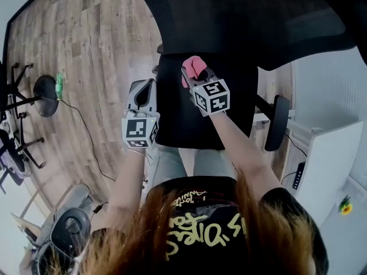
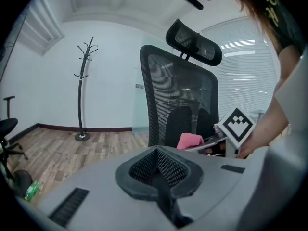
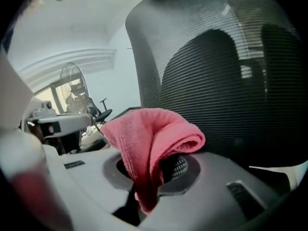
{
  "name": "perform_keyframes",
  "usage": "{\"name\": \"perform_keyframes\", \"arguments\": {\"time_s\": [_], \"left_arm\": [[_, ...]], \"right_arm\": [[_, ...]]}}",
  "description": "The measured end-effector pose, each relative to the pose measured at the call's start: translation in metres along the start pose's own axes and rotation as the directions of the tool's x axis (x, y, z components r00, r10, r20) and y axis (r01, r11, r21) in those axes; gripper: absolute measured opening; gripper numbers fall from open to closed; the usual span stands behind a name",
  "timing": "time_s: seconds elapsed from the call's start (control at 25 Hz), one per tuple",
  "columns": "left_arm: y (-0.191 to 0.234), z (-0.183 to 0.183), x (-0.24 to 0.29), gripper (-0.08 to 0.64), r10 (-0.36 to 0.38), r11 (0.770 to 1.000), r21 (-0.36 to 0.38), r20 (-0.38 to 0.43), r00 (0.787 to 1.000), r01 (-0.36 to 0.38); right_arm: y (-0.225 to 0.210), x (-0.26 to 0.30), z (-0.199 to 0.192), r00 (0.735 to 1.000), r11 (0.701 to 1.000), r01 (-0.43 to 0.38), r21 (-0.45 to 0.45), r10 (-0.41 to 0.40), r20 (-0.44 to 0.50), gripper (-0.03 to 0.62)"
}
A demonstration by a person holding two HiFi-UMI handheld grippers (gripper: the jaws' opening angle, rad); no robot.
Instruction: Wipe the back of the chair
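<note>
The right hand-held gripper (image 3: 153,174) pinches a folded pink cloth (image 3: 154,134) close up to the chair's mesh back (image 3: 221,76) — can't tell if it's touching. The left hand-held gripper (image 2: 158,174) hangs alongside, jaws pressed together, nothing in them.

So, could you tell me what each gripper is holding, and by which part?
The right gripper pinches the pink cloth by its bunched lower end; the left gripper is shut on nothing.
</note>
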State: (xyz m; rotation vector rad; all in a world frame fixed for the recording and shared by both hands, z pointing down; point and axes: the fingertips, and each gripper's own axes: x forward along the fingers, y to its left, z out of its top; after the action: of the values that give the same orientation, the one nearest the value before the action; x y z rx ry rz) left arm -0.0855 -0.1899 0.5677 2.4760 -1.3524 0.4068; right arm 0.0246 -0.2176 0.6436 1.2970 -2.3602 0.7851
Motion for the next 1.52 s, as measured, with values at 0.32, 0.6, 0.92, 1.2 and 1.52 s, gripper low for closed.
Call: {"name": "perform_keyframes", "arguments": {"time_s": [0.32, 0.6, 0.92, 1.2, 1.52], "left_arm": [[0.016, 0.017, -0.018, -0.008, 0.045, 0.969, -0.242, 0.003, 0.999, -0.043], [-0.012, 0.068, -0.041, -0.008, 0.033, 0.982, -0.187, 0.06, 0.998, -0.021], [-0.074, 0.145, -0.048, -0.008, -0.108, 0.991, -0.06, 0.146, 0.983, 0.118], [-0.127, 0.199, -0.068, -0.008, -0.211, 0.977, 0.008, 0.21, 0.955, 0.214], [-0.161, 0.232, -0.078, -0.008, -0.236, 0.972, 0.071, 0.259, 0.937, 0.225]], "right_arm": [[-0.005, -0.093, 0.034, 0.994, 1.0, 0.015, 0.011, -0.016, 0.109, 0.074], [0.002, -0.163, 0.076, 0.973, 0.999, 0.009, 0.05, -0.021, 0.232, 0.074], [0.011, -0.223, 0.112, 0.935, 0.999, -0.034, 0.032, 0.02, 0.354, 0.074], [0.035, -0.267, 0.143, 0.895, 0.993, -0.11, -0.035, 0.114, 0.43, 0.074], [0.036, -0.311, 0.174, 0.852, 0.986, -0.122, -0.11, 0.161, 0.498, 0.073]]}}
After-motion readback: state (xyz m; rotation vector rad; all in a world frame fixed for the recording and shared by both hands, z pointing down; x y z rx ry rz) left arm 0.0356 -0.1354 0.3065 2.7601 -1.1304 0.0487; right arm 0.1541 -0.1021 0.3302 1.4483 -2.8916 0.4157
